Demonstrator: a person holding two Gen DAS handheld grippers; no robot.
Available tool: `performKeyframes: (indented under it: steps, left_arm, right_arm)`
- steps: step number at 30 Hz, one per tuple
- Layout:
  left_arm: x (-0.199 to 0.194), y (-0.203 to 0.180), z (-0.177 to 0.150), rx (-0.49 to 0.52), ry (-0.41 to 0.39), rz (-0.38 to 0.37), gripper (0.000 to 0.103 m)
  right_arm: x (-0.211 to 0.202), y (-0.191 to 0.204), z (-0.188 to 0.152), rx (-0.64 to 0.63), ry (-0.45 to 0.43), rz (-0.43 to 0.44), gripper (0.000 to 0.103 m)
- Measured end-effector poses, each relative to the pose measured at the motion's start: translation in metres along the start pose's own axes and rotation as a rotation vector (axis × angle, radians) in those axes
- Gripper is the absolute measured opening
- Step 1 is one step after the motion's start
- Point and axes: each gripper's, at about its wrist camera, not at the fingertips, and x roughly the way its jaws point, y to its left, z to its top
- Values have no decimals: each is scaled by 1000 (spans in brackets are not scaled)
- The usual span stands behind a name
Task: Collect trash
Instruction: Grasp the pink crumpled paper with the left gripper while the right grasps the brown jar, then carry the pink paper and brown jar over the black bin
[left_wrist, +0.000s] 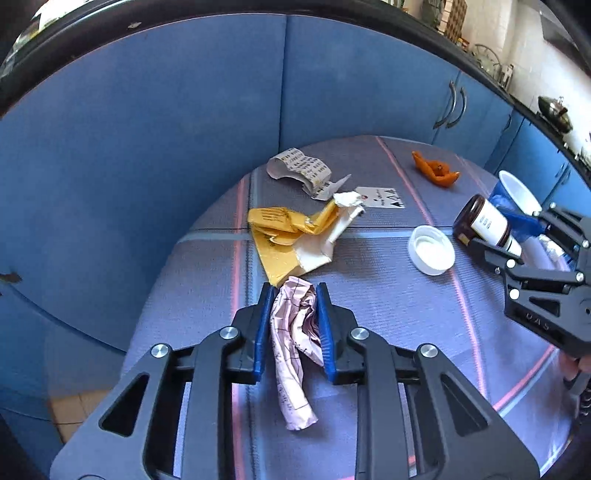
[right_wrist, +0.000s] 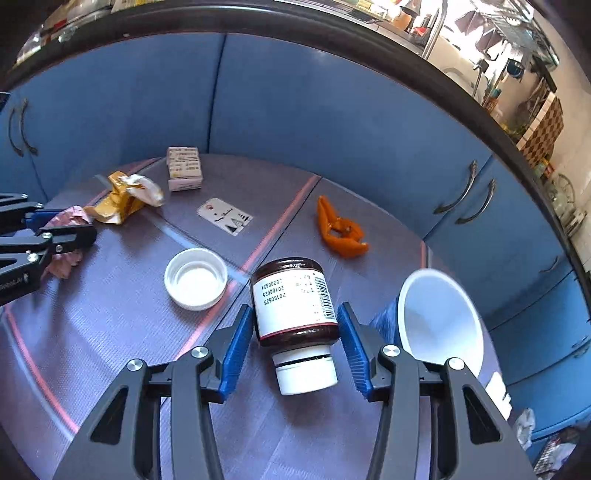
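My left gripper (left_wrist: 293, 295) is shut on a crumpled pink paper (left_wrist: 295, 332), which hangs between the blue pads over the mat. It also shows in the right wrist view (right_wrist: 70, 218). My right gripper (right_wrist: 295, 314) has its blue pads on either side of a brown jar (right_wrist: 295, 302) with a white label, lying on its side with small gaps to the pads. The jar also shows in the left wrist view (left_wrist: 485, 221). A yellow torn envelope (left_wrist: 284, 236) lies just ahead of the pink paper.
On the grey mat (left_wrist: 388, 314) lie a white lid (right_wrist: 195, 278), orange peel (right_wrist: 340, 230), a printed card (right_wrist: 225, 216), a small printed box (right_wrist: 184, 168) and a blue paper cup (right_wrist: 439, 321) with a white inside. Blue cabinet doors (left_wrist: 184, 110) stand close behind.
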Motion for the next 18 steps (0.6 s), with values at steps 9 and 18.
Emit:
performKeyframes:
  steps: [9, 18]
  left_arm:
    - [-19, -33, 1, 45, -24, -37, 22]
    - [-49, -79, 2, 141, -80, -54, 22]
  right_arm:
    - [-43, -17, -24, 50, -32, 1, 46]
    - [-88, -45, -52, 77, -53, -61, 46]
